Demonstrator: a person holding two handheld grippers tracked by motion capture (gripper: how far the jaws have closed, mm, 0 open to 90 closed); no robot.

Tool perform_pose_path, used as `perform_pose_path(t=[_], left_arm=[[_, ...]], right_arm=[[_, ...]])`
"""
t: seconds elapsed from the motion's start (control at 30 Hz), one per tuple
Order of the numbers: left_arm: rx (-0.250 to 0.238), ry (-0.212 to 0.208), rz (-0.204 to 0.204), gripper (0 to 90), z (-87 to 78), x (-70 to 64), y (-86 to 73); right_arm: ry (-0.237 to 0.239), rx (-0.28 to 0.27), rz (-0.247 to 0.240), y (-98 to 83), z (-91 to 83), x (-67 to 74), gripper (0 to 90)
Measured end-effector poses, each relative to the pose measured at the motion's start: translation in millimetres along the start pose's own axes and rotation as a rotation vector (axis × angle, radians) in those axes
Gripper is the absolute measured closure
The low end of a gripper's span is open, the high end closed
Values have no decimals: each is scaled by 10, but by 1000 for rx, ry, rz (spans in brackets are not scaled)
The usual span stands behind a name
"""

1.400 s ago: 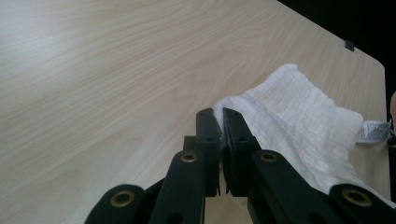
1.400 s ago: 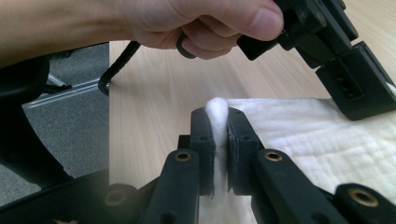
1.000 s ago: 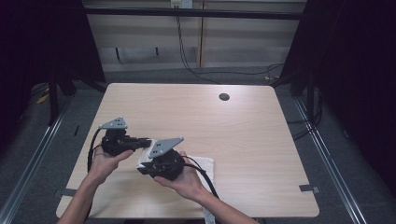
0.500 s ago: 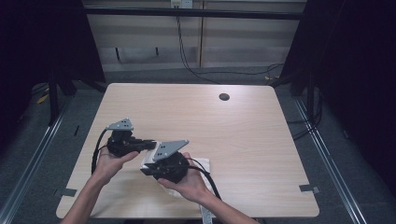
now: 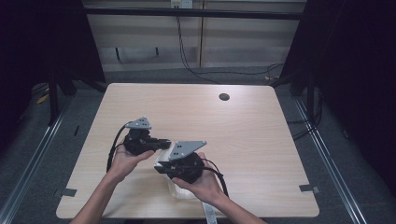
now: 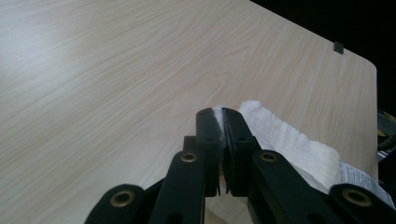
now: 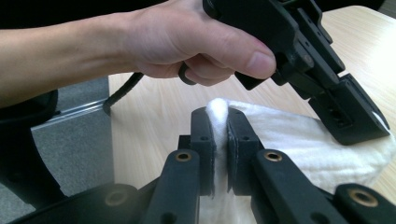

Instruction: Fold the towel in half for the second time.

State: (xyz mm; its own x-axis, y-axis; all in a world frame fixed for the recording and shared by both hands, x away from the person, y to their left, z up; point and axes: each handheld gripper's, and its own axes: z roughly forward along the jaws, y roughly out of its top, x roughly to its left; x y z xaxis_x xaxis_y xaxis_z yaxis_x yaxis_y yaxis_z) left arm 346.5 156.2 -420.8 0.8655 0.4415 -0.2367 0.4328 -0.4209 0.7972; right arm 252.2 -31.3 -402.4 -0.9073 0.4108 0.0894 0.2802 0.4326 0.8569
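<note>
A white towel (image 5: 183,190) lies near the table's front edge, partly hidden under my hands. My left gripper (image 5: 163,143) points right and is shut on one edge of the towel (image 6: 285,135), which trails off to the right of its jaws in the left gripper view (image 6: 223,114). My right gripper (image 5: 161,167) sits just in front of it, shut on another bunched part of the towel (image 7: 299,140); white cloth pokes up between its jaws (image 7: 217,114). In the right gripper view the left gripper (image 7: 369,126) rests on the towel close by.
The wooden table (image 5: 233,126) has a small dark round hole (image 5: 224,97) near its back edge. A label tag (image 6: 362,175) hangs at the towel's end. Dark floor with metal rails (image 5: 327,158) borders the table on both sides.
Both hands have shifted to the right and a little toward the front edge, carrying the towel with them. Both grips stayed shut.
</note>
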Motion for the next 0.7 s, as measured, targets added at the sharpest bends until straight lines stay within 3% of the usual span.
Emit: perform_pose_path(t=[0.33,0.7], left_arm=[[39,-8,19,869,330,-107,101],[55,-34,-1,868,545,-135,108]], right_arm=[[-41,0,43,-169,-218,-115,834],[-79,-8,106,-463,-372,-154,828]])
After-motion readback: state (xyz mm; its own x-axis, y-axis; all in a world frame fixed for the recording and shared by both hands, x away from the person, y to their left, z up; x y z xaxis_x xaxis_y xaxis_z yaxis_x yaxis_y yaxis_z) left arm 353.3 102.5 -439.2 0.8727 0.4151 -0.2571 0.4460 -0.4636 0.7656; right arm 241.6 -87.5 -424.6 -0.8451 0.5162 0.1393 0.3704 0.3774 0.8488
